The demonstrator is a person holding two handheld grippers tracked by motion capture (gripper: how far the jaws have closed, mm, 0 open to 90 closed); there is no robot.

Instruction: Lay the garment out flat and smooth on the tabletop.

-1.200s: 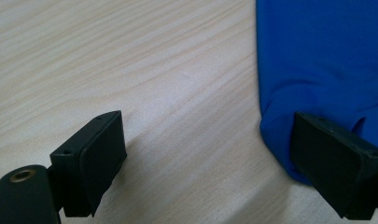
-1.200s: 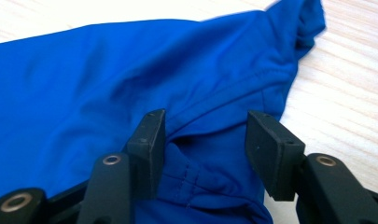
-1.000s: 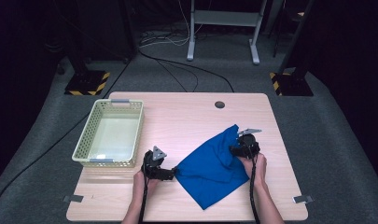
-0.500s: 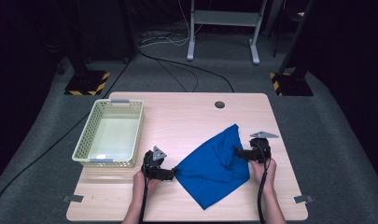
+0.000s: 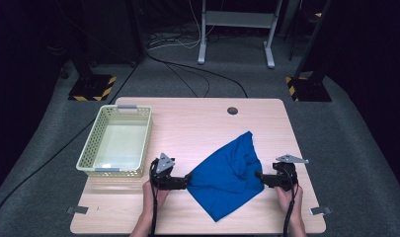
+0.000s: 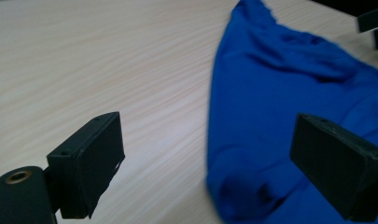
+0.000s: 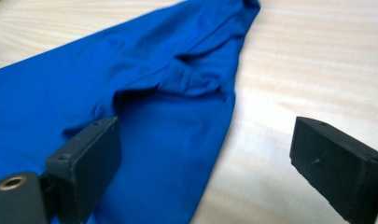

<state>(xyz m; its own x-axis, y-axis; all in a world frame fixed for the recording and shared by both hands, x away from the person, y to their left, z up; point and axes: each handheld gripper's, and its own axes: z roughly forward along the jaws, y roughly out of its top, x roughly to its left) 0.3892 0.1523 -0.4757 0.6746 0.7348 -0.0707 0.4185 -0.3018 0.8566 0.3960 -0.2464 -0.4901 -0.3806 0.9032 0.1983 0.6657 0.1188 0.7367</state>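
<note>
On the pale wooden table (image 5: 197, 128), toward its near right part, lies a blue cloth (image 5: 229, 173), spread in a rough diamond with one corner pointing to the far side and another to the near edge; folds and creases run along its far right half. To the far left of the cloth, well apart from it, stands a pale yellow-green plastic basket (image 5: 89, 153) with perforated walls, sitting at the table's left side.

At the cloth's left corner sits the left gripper (image 5: 185, 180), held by the person's left hand (image 5: 152, 191), with a grey three-cornered plate on top. In the left gripper view its fingers (image 6: 91, 161) stand wide apart, one over bare wood and the other over the cloth, whose left corner lies on the table between them, ungripped.

At the cloth's right edge sits the right gripper (image 5: 260, 177), held by the right hand (image 5: 286, 195), also carrying a grey plate. In the right gripper view its fingers (image 7: 86, 161) are spread wide too, the cloth's edge running between them, one finger above fabric and the other above bare wood.

A round hole (image 5: 232, 110) marks the table's far side.
</note>
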